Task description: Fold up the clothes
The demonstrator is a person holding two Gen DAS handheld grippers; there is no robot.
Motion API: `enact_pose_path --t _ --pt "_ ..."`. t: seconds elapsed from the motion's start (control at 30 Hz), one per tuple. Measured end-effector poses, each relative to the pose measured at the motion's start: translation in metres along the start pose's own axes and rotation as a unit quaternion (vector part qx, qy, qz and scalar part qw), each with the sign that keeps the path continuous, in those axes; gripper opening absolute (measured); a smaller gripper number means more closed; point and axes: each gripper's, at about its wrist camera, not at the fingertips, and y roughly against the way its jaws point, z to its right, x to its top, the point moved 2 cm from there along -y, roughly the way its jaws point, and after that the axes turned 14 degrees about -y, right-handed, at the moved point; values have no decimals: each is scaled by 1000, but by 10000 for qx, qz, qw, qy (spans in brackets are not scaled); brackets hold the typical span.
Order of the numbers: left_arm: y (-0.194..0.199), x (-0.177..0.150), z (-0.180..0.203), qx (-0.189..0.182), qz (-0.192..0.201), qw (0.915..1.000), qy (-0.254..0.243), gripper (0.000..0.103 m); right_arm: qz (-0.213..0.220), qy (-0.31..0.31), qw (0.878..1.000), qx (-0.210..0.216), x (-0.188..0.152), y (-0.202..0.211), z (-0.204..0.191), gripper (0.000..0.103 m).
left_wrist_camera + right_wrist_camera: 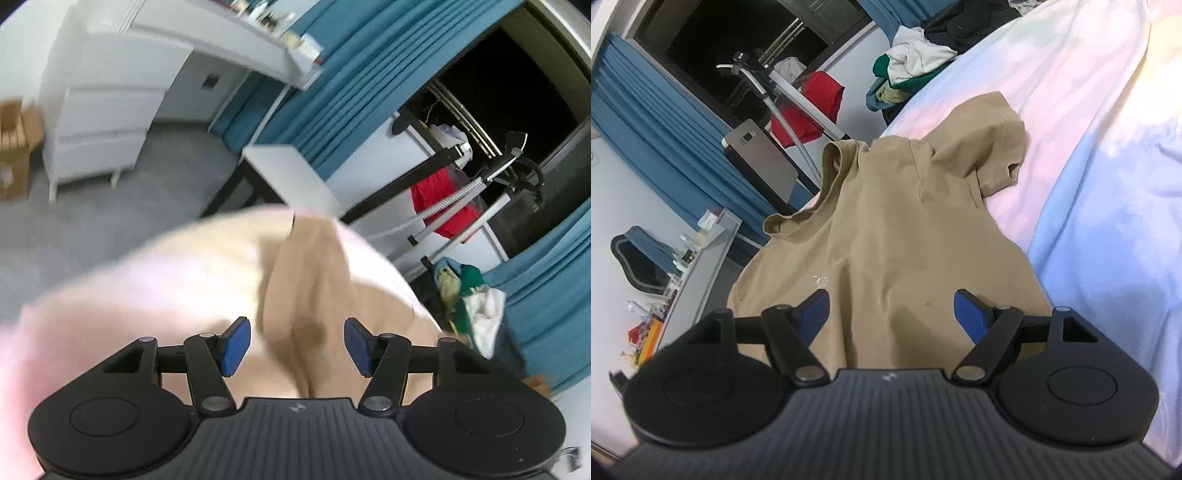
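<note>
The right wrist view shows the tan T-shirt [886, 229] lying in the middle of the frame on the pink and blue bed sheet [1089, 166], neck toward the upper left; the right gripper [891, 312] hangs over its lower part with fingers wide apart, holding nothing, likely ready to pinch the cloth. In the blurry left wrist view, the left gripper [297, 345] is spread wide too, empty, over the shirt at lower middle.

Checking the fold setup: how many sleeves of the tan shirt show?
1 clearly: the right-wrist view shows a short sleeve spread on the sheet, upper right of the shirt. The other side hangs off the bed edge, so its sleeve may be hidden.
</note>
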Motion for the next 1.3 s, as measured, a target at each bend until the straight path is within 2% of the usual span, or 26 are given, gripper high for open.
enact_pose_path --t 0.07,0.17,0.2,0.23,0.27,0.37,0.47,0.53,0.6,0.67,0.77,0.87,0.93,1.03,1.13,1.23,1.3 --pt "-3 -14 -10 -105 -91 9992 370 47 12 31 10000 8 -2 3 0 77" --pt "-12 -22 -21 -368 97 9966 724 31 6 62 10000 2 -4 4 -1 77" --pt "-16 -22 -23 -437 115 9961 760 12 5 83 10000 -5 -5 4 -1 77" --pt "-19 -23 -24 -548 137 9951 816 4 4 103 9999 -11 -5 3 -2 77" --pt "-22 -24 -25 -663 158 9938 874 4 3 123 9999 -18 -6 3 -2 77" --pt "-18 -15 -20 -701 309 9948 670 2 19 147 9999 -52 -6 0 -3 77" --pt "-6 5 -12 -385 377 9981 287 2 33 156 9998 -93 -5 -3 -2 77" --pt "1 10 -3 91 405 9987 -281 2 42 179 9997 -136 -5 -4 -2 77" --pt "-4 2 1 534 275 9949 -813 2 59 229 9995 -187 -4 -5 -2 77" --pt "-14 -6 3 671 106 9921 -1055 3 92 304 9992 -235 -3 -5 -3 77" --pt "-12 -8 6 637 -12 9918 -1105 6 118 325 9991 -256 -1 -5 -2 77" --pt "16 -14 17 573 -250 9911 -1177 22 143 417 9987 -246 0 -4 -4 77" --pt "43 -23 28 509 -431 9889 -1331 45 179 545 9981 -239 -1 0 -8 77" --pt "94 -53 38 332 -767 9867 -1391 54 212 746 9967 -222 -5 7 -13 77" --pt "146 -96 41 15 -1363 9842 -1132 57 246 948 9950 -204 -9 15 -19 77" --pt "186 -141 46 -229 -2044 9717 -1162 57 295 1148 9928 -198 -13 24 -24 77" --pt "207 -162 49 -287 -2344 9637 -1245 55 398 1275 9908 -223 -14 36 -26 77"
